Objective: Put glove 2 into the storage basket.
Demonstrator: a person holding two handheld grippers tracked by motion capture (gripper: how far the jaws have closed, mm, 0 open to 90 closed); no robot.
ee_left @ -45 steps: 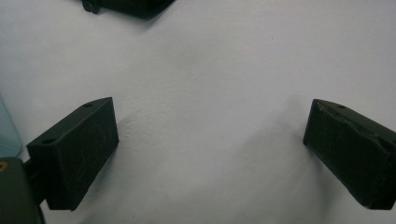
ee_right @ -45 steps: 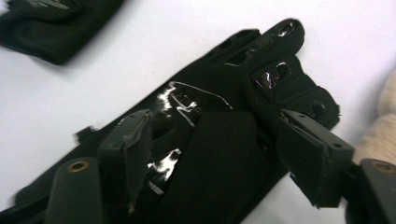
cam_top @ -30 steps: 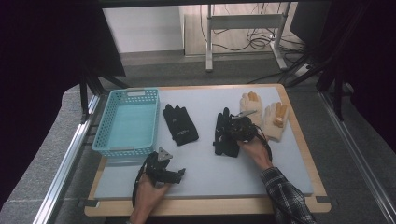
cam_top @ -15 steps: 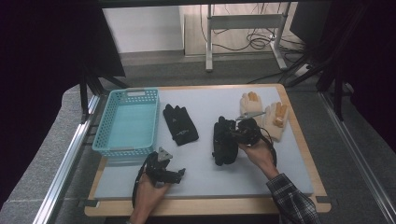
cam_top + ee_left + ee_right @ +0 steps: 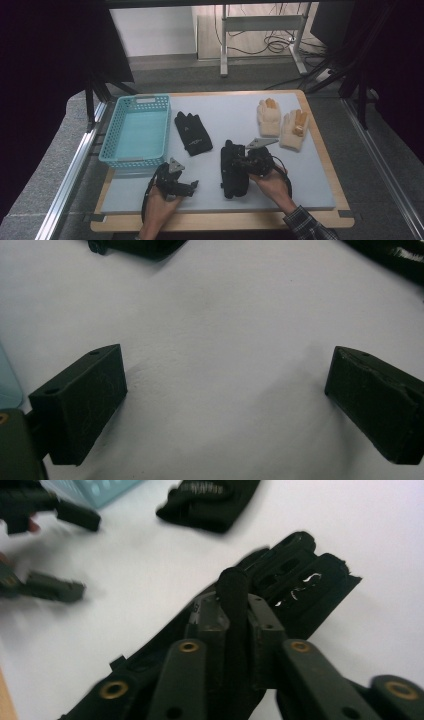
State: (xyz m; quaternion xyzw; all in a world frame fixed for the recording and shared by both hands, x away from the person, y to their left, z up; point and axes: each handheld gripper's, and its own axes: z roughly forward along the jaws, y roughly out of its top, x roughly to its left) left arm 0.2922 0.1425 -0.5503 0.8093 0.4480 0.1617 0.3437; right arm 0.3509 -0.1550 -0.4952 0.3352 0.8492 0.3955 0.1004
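The right gripper [image 5: 239,164] has dragged its black glove [image 5: 233,172] down the white mat toward the near edge, jaws just easing yet pinching a fold, while the left gripper [image 5: 186,186] waits, jaws apart.

A fixed camera above the person's side looks forward and down across the whole table [image 5: 310,200], the floor and a metal stand beyond at the far edge of its frame. The left gripper [image 5: 172,181] carries a camera held very close over the bare white table surface [image 5: 220,330], looking along its own jaws. The right gripper [image 5: 252,161] carries another, equally close, facing left across the table along a black glove [image 5: 300,575]. That view and the high view share this black glove [image 5: 233,172], a second black glove [image 5: 210,500] [image 5: 193,132], the blue basket [image 5: 95,490] [image 5: 131,135] and the left gripper [image 5: 47,545].
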